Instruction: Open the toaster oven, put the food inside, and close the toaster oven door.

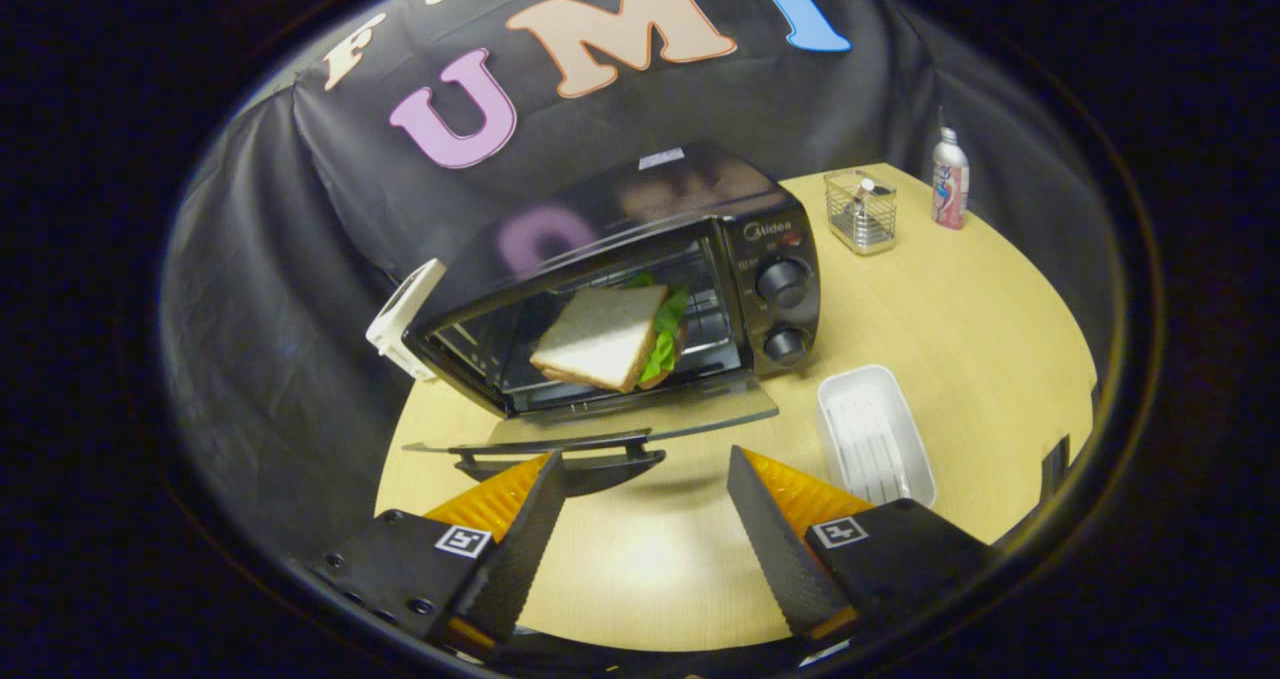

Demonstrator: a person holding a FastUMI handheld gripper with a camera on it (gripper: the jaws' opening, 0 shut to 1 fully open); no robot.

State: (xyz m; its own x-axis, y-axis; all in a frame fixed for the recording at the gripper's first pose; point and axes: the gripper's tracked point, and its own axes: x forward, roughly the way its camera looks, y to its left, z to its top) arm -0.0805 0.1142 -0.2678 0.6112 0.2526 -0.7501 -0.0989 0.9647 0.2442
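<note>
Toaster oven (640, 279) is sitting beyond the fingers, door (600, 429) lying dropped flat, its handle edge just ahead of the left fingertip. Gripper (640, 479) is hanging released, fingers spread wide, nothing between them, bare table (960, 329) under the gap. Sandwich (610, 337) is resting inside the oven on the rack. White tray (875, 434) is lying beside the right finger. Wire basket (860, 211) and bottle (949, 179) are standing far back.
</note>
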